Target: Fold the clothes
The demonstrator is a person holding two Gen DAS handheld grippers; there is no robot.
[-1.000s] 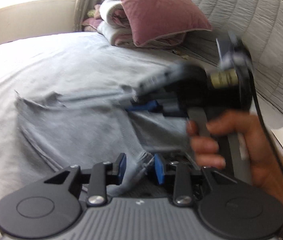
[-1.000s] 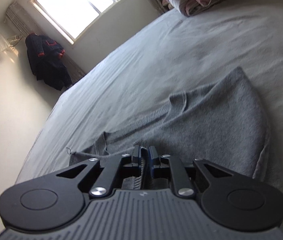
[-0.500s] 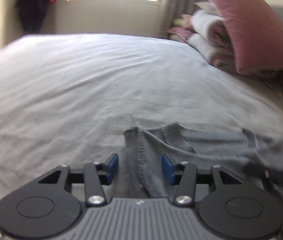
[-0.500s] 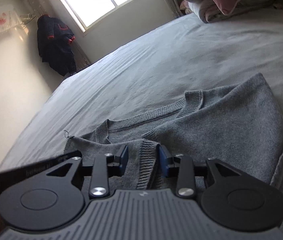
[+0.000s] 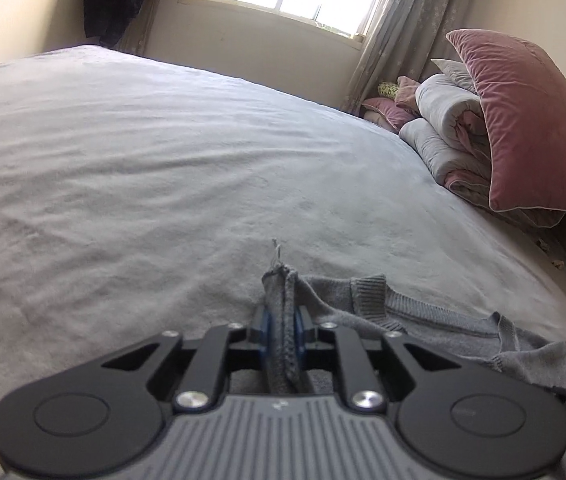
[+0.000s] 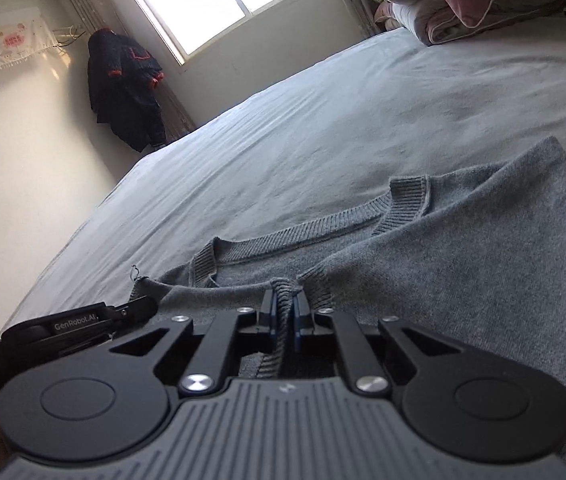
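While both tongs stayed clamped on the grey sweater (image 6: 463, 264), the left gripper (image 5: 281, 330) pinched a bunched corner of the knit and the right gripper (image 6: 283, 314) held a ribbed edge just beside it. Beyond the fingers the garment lay partly folded on the grey bed (image 5: 143, 184), its neckband (image 6: 407, 196) ahead of the right tongs. Uneven pulling could probably drag the soft knit askew, or slip the thin ribbing free.

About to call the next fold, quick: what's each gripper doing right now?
Left gripper: shut on a corner of the grey sweater.
Right gripper: shut on the sweater's ribbed edge.
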